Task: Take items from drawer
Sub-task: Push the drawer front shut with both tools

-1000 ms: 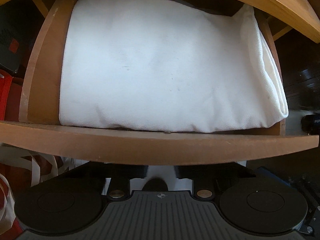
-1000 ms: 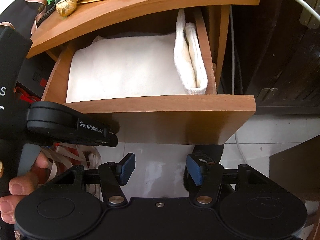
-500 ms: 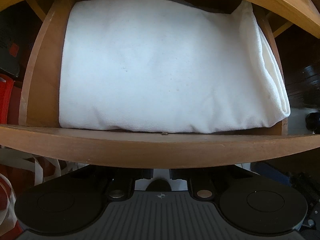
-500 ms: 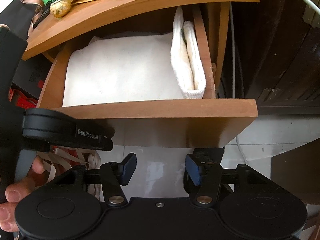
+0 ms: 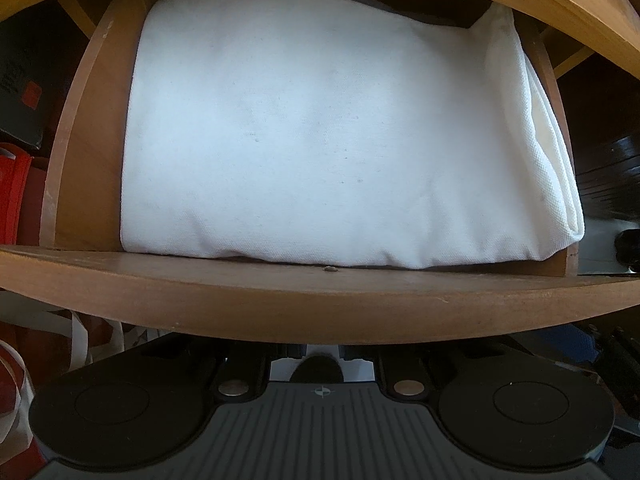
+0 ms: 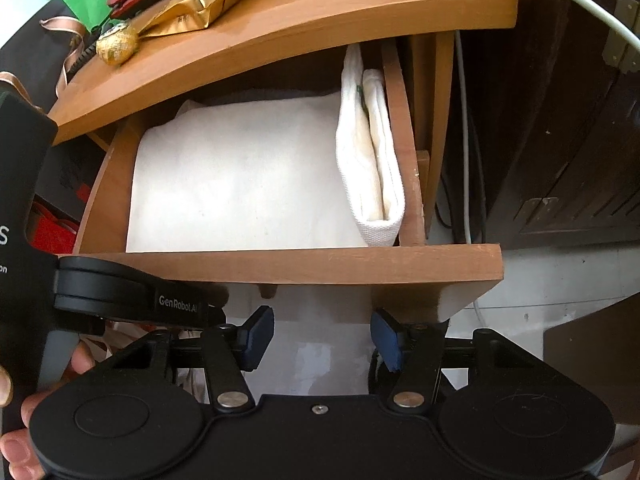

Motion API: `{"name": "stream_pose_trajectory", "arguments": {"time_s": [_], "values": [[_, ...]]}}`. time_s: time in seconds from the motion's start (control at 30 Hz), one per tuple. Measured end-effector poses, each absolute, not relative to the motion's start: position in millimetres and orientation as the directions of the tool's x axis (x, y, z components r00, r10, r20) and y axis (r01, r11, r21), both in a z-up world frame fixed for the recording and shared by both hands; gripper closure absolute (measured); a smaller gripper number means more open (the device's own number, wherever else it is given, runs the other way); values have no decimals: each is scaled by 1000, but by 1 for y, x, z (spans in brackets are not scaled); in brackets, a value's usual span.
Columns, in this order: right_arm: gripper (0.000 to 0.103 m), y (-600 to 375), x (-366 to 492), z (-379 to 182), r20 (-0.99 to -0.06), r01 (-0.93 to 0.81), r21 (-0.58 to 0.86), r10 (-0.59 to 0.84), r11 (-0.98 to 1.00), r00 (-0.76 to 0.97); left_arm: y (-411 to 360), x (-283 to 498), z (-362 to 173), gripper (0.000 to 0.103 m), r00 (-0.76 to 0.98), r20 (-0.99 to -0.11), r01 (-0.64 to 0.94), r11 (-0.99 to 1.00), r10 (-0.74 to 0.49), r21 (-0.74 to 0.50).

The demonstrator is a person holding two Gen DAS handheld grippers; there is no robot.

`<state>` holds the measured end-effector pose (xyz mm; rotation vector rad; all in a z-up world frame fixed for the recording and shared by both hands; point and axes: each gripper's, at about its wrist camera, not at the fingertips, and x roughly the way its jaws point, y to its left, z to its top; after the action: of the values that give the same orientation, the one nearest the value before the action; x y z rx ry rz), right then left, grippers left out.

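Observation:
The wooden drawer [image 5: 320,300] stands pulled out. A large folded white cloth [image 5: 320,140] fills it, and a narrower folded canvas piece [image 6: 372,160] stands on edge against the right wall. My left gripper [image 5: 318,354] points down just under the drawer front, its jaws shut on the small drawer knob [image 5: 318,366]; the fingertips are mostly hidden by the front panel. In the right wrist view the left gripper [image 6: 218,306] reaches in under that panel. My right gripper [image 6: 322,338] hovers in front of and below the drawer front [image 6: 320,264], open, with only floor between its blue pads [image 6: 260,336].
On the cabinet top [image 6: 320,12] lie a gold packet [image 6: 200,4], a foil ball [image 6: 118,44] and red items. A white cable [image 6: 464,160] hangs to the right beside dark wooden panelling [image 6: 560,140]. Red bags [image 5: 16,192] stand to the left. A person's hand [image 6: 16,440] holds the left gripper.
The left gripper's jaws have closed in on the knob under the drawer front. The drawer, the cloth and the right gripper have barely shifted.

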<state>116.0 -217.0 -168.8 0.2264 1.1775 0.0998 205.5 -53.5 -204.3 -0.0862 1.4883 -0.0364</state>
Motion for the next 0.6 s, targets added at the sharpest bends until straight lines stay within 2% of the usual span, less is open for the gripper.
{"name": "stream_pose_trajectory", "arguments": {"time_s": [0.6], "values": [[53,-220,131,-161,-874,5,246,220,969,433,-56,220,-198,89,117,-990,-46,996,-73,-79]]}}
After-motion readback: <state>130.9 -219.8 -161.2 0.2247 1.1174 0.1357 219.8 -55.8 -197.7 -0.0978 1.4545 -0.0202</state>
